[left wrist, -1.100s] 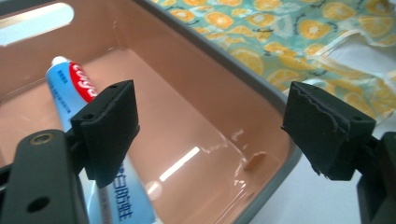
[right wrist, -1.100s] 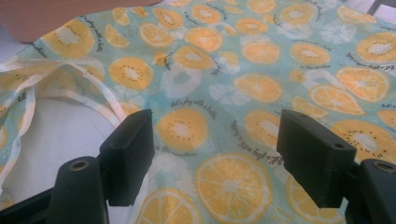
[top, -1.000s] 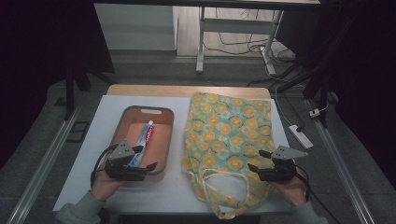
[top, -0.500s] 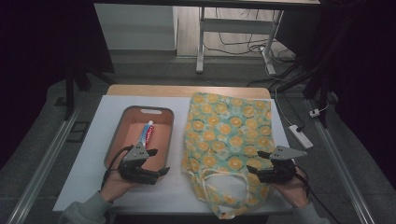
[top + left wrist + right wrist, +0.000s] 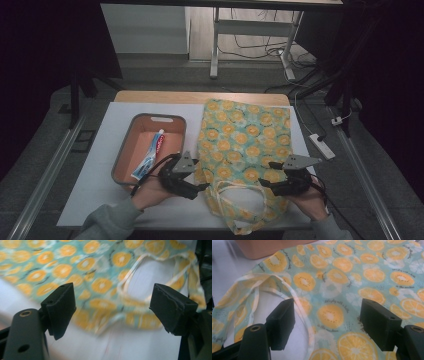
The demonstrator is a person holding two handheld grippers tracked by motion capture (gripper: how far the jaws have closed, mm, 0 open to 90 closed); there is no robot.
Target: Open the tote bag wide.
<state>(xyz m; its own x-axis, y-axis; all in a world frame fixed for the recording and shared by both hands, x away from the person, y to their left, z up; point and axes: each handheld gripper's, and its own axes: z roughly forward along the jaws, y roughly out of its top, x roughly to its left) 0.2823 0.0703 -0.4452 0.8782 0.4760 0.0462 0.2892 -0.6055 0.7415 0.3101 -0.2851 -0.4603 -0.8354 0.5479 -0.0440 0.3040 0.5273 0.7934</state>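
Observation:
A cloth bag [image 5: 245, 140] printed with orange slices lies flat on the white table, its handle loops [image 5: 235, 197] toward the person. My left gripper [image 5: 199, 181] is at the bag's near left edge, pointing right at it. In the left gripper view this gripper [image 5: 112, 302] is open with nothing between its jaws, and the bag [image 5: 82, 267] and a handle [image 5: 130, 282] lie just beyond. My right gripper [image 5: 265, 182] rests over the bag's near right part, pointing left. Its jaws [image 5: 327, 320] stand open above the fabric [image 5: 352, 277], beside a handle strap [image 5: 299, 302].
A salmon-coloured bin [image 5: 125, 150] left of the bag holds a toothpaste tube [image 5: 151, 152]. Bare white table surface [image 5: 90, 190] lies left of the bin and along the front. A power strip [image 5: 321, 146] lies on the floor to the right, and desk legs [image 5: 215, 45] stand behind.
My left gripper has moved right, from the bin's near end to the bag's left edge. The right gripper has stayed in place, and the bag has not shifted.

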